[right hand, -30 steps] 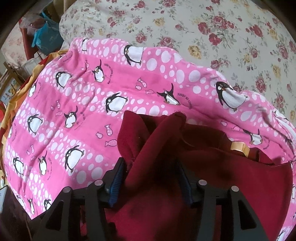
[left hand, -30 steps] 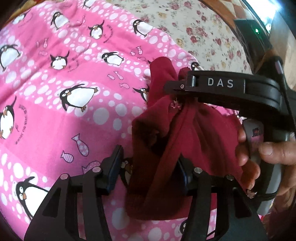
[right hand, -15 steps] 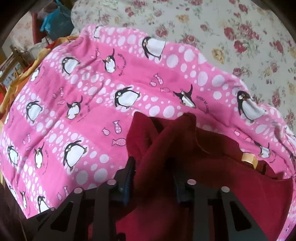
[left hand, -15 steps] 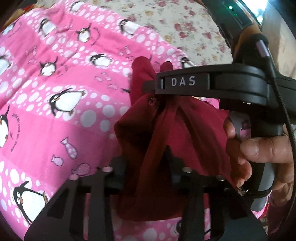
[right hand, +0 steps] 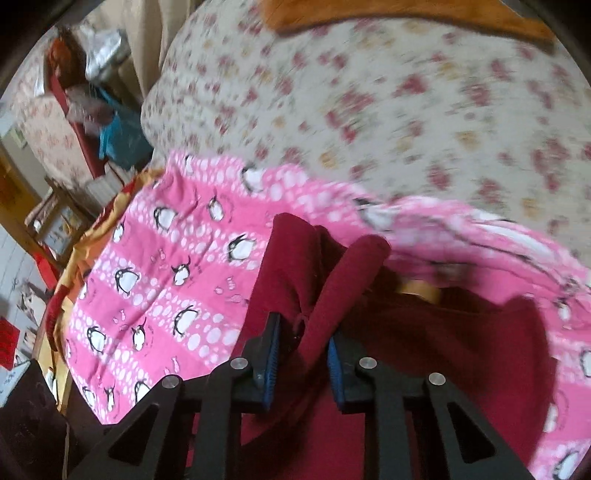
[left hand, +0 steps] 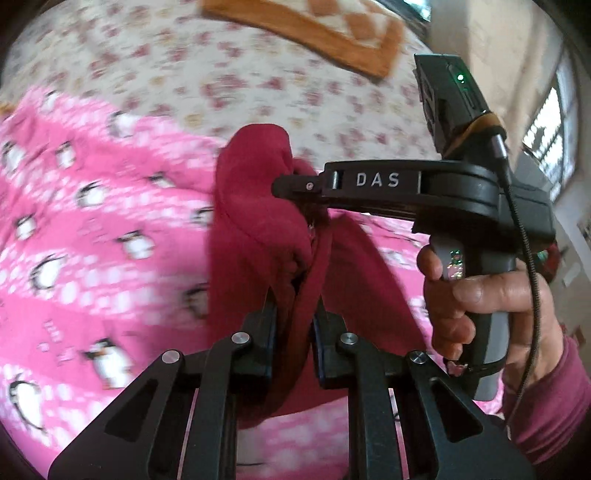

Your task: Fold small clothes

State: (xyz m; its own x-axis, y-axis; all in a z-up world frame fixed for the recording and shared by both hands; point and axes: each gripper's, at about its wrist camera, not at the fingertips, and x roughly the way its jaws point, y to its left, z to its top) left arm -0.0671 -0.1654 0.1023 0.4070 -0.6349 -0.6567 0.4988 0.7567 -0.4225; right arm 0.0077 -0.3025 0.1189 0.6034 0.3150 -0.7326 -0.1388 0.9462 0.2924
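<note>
A small dark red garment (left hand: 258,221) hangs bunched above the pink penguin blanket (left hand: 92,229). My left gripper (left hand: 293,332) is shut on a fold of it near its lower edge. My right gripper (right hand: 301,343) is shut on another bunched edge of the same garment (right hand: 295,266); in the left wrist view it shows side-on (left hand: 295,188), pinching the cloth higher up. The rest of the red cloth (right hand: 461,350) sags to the right under the right gripper.
The pink blanket (right hand: 166,295) lies over a floral bedsheet (right hand: 369,92). An orange and cream cloth (left hand: 314,29) lies at the far side of the bed. The bed's left edge and cluttered furniture (right hand: 92,110) show in the right wrist view.
Both grippers have lifted the red garment up and away from the blanket. The left jaws closed on the cloth. The views tilted toward the far side of the bed.
</note>
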